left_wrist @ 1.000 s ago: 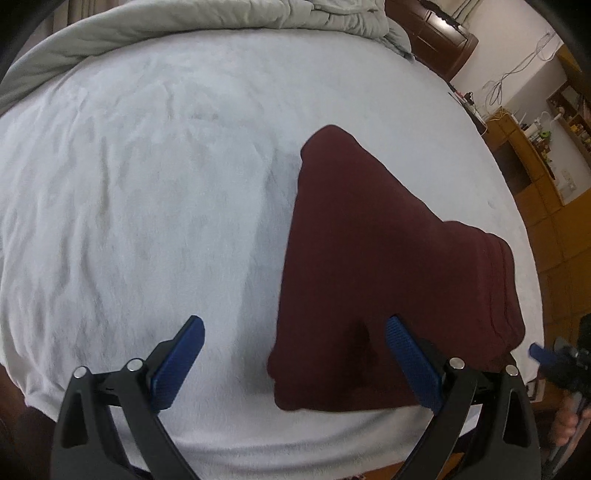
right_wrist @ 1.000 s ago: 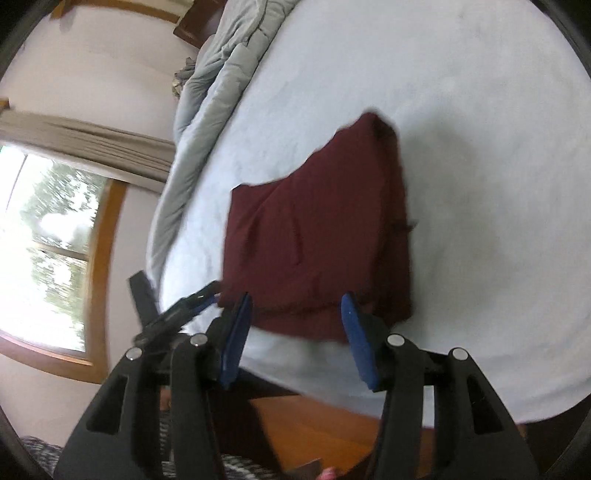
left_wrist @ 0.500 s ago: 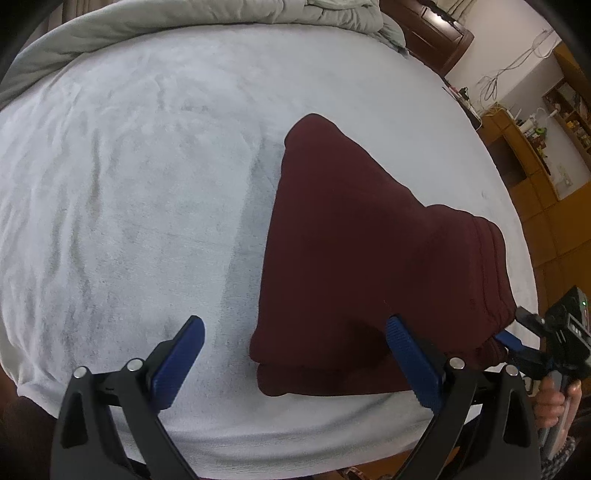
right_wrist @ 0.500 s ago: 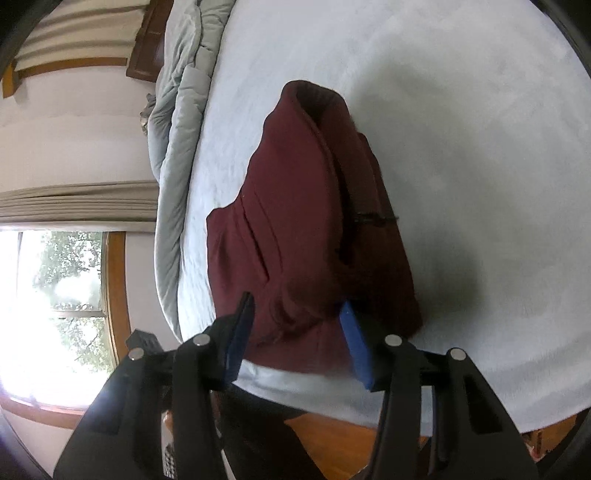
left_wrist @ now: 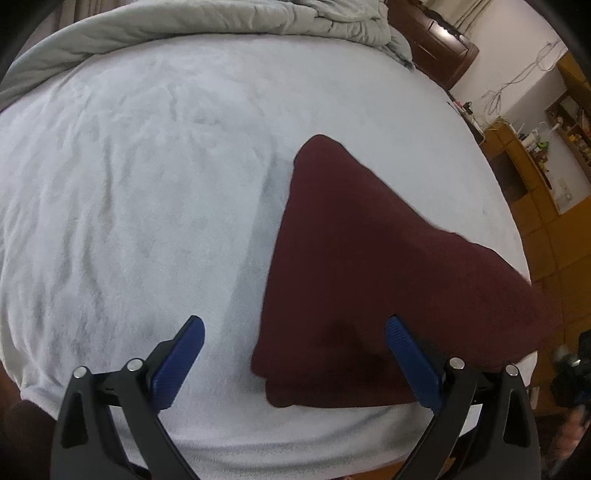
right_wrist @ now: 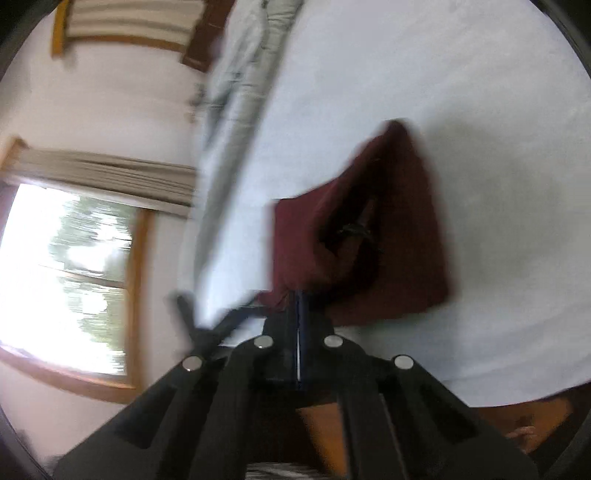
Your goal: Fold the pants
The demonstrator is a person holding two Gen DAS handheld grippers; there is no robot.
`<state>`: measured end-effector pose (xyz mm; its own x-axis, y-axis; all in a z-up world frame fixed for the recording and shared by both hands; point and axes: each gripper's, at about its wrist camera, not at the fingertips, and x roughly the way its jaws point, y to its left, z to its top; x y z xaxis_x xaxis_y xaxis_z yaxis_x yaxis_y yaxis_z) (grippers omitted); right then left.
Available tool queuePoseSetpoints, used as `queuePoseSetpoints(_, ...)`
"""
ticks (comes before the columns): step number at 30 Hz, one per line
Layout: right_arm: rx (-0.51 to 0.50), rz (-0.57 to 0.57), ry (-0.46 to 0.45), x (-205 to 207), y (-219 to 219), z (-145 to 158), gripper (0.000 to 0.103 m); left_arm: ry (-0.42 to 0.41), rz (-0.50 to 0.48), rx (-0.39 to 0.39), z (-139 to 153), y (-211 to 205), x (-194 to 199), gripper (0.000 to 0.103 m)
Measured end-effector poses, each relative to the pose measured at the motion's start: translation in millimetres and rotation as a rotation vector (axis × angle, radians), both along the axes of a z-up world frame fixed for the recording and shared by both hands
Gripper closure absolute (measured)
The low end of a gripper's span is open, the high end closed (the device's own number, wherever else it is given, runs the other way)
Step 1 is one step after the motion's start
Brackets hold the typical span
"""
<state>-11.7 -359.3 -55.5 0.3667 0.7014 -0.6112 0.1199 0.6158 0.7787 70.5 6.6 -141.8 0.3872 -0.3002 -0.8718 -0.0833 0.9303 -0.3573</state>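
The dark red pants (left_wrist: pixel 369 266) lie folded in a thick wedge on the white bed (left_wrist: pixel 147 203), near its front right edge. My left gripper (left_wrist: pixel 295 354) is open; its right finger lies over the pants' near edge and its left finger over bare sheet. In the blurred right wrist view my right gripper (right_wrist: pixel 298 306) is shut on the near corner of the pants (right_wrist: pixel 399 229) and lifts that end off the bed (right_wrist: pixel 461 92). The right gripper shows dimly at the left wrist view's right edge (left_wrist: pixel 572 373).
A grey duvet (left_wrist: pixel 184 22) is bunched along the far side of the bed. A dark wooden cabinet (left_wrist: pixel 436 40) and wooden shelves (left_wrist: pixel 532 173) stand to the right. A window with a curtain (right_wrist: pixel 74 258) is to the left in the right wrist view.
My right gripper has closed on the near corner of the pants and pulled it up, raising that side. The left gripper has stayed open and drawn back slightly.
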Motion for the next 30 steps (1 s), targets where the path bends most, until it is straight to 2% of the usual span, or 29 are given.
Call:
queuePoseSetpoints(1,-0.048,0.011,0.030,0.9,-1.8,-9.0,0.103,0.005,-0.007,0.013,-1.4,-3.1,2.9,0.004)
queuePoseSetpoints(2,-0.069,0.009,0.069,2.6,-4.0,-21.3,0.099,0.006,-0.010,0.022,-1.7,-6.1,4.9,0.004)
queuePoseSetpoints(4,-0.067,0.004,0.089,4.5,-5.5,-33.9,0.092,-0.002,-0.024,0.035,0.8,-13.1,9.2,0.004)
queuePoseSetpoints(6,-0.018,-0.009,0.098,5.4,-6.6,-40.6,0.074,-0.011,-0.039,0.035,4.1,-18.4,10.9,0.004)
queuePoseSetpoints(9,-0.004,-0.005,0.105,6.5,-2.1,-40.8,0.061,-0.024,-0.059,0.053,8.7,-25.2,8.9,0.004)
queuePoseSetpoints(16,-0.002,0.007,0.180,-4.2,6.4,-40.5,0.051,-0.011,-0.071,0.073,3.9,-26.5,-1.0,0.004)
queuePoseSetpoints(18,0.000,-0.019,0.190,-3.3,4.2,-44.3,0.045,-0.001,-0.064,0.066,0.8,-23.5,-2.1,0.004)
queuePoseSetpoints(21,0.024,-0.068,0.240,5.4,1.0,-60.9,0.044,0.013,-0.049,0.051,-1.6,-18.9,-3.3,0.004)
queuePoseSetpoints(24,0.051,-0.085,0.246,13.8,-0.1,-67.4,0.044,0.013,-0.045,0.043,-1.4,-15.7,-2.8,0.004)
queuePoseSetpoints(25,0.046,-0.089,0.237,16.1,1.0,-65.3,0.048,0.013,-0.045,0.046,-1.4,-15.9,-2.3,0.004)
queuePoseSetpoints(26,0.017,-0.086,0.218,19.1,3.1,-59.9,0.067,0.012,-0.045,0.047,-1.5,-15.8,-1.7,0.004)
queuePoseSetpoints(27,-0.005,-0.074,0.186,20.5,3.2,-52.7,0.075,0.012,-0.045,0.051,-1.7,-16.2,-0.9,0.004)
queuePoseSetpoints(29,0.042,-0.057,0.129,20.4,3.5,-39.6,0.086,0.012,-0.045,0.048,-1.5,-17.2,-1.1,0.004)
queuePoseSetpoints(30,0.053,-0.046,0.111,20.1,4.3,-32.8,0.087,0.010,-0.046,0.046,-1.3,-16.9,-0.6,0.004)
